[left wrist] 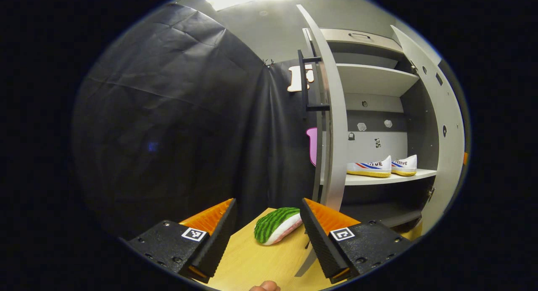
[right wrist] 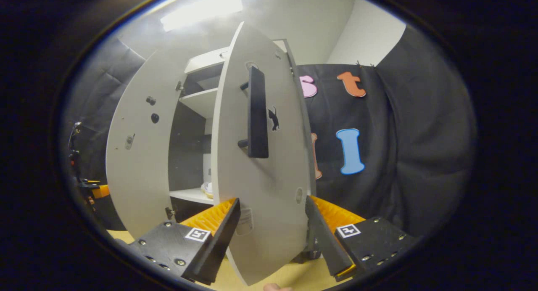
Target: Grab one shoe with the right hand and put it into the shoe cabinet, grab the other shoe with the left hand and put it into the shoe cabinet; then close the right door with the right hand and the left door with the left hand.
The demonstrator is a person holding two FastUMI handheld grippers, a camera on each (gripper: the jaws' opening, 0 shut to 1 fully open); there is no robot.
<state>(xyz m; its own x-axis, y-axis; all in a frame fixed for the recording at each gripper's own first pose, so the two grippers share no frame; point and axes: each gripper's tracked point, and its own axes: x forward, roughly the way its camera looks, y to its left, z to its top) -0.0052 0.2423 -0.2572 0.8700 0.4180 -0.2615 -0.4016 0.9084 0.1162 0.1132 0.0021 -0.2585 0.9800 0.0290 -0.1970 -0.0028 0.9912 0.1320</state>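
Left gripper (left wrist: 268, 228): the two fingers stand wide apart and grip nothing. Between them, farther off on the wooden table (left wrist: 243, 261), lies a watermelon-patterned slipper (left wrist: 277, 225), green-striped on top with a white and pink edge. It touches neither finger.

Shoe cabinet (left wrist: 378, 78): seen in the left gripper view to the right of centre, grey-white, with both doors swung open. The left door (left wrist: 334, 127) is presented nearly edge-on, its black bar handle (left wrist: 309, 83) facing the black cloth wall. The second door leaf (left wrist: 445, 127) stands open at the far right of that view.

Shoes: the two white sneakers rest side by side on the lower shelf (left wrist: 391, 177) inside the cabinet. The nearer sneaker (left wrist: 370, 167) carries red and blue stripes and a yellow sole; the farther sneaker (left wrist: 405, 165) sits just beside it, toward the right wall. Both stand upright on their soles.

Right gripper (right wrist: 272, 236): the fingers are spread wide, one on either side of the lower edge of the right door (right wrist: 260, 190). The door leaf passes between the fingers; contact by either finger cannot be determined. The door's black handle (right wrist: 257, 112) is above, well clear of the fingers. To the left, the other door (right wrist: 138, 156) stands open, and a sliver of a sneaker (right wrist: 207, 188) shows on the shelf between the two leaves.
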